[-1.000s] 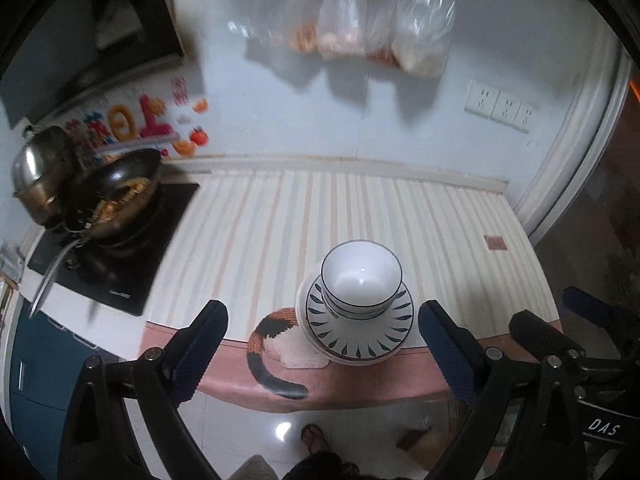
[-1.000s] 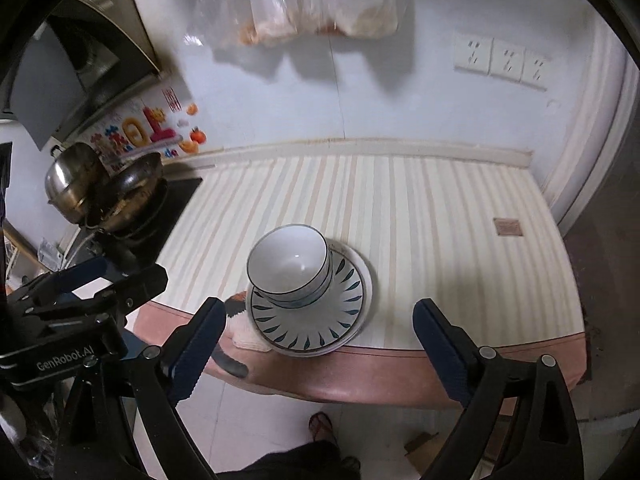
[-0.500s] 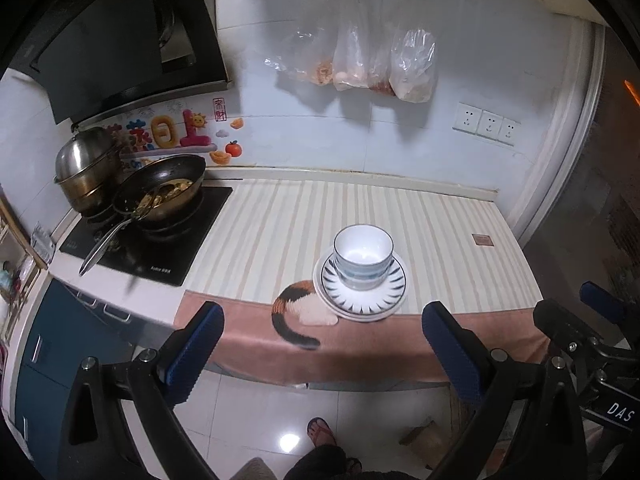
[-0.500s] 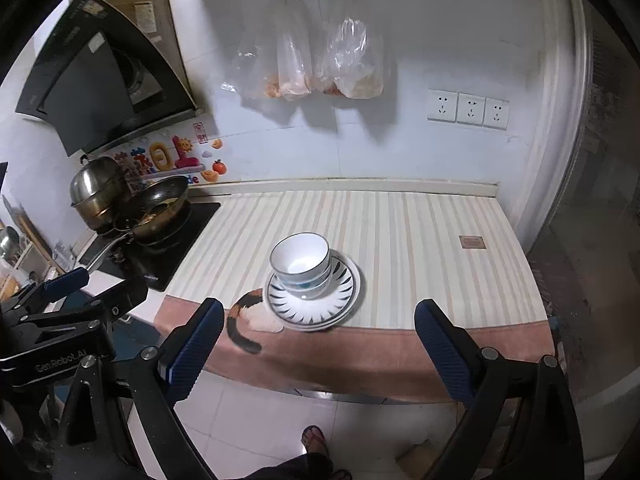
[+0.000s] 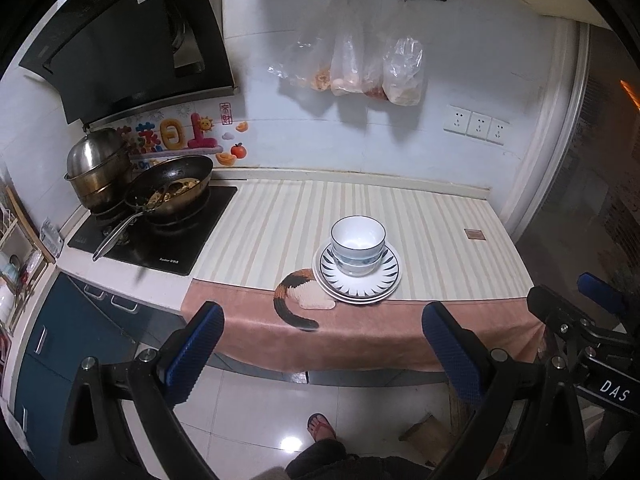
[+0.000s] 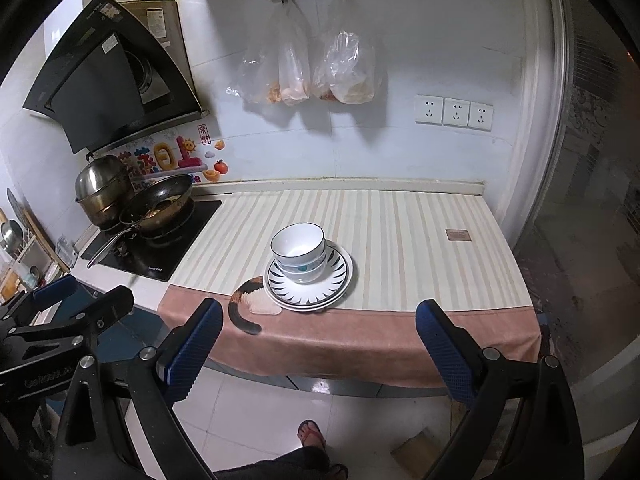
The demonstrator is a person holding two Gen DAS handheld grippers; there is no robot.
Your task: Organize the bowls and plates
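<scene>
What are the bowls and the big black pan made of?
The bowls look like glazed ceramic: glossy white with thin blue rim lines, and so do the plates under them. The pan looks like dark coated metal with a shiny steel handle; the exact metal isn't clear.

Bowls stacked on plates, wok far left on stove

Both feeds looked dim and cool. I saw lamp glare on the floor tiles, soft shadows behind the hanging bags, heavy fisheye bending and black vignette at edges.
</scene>
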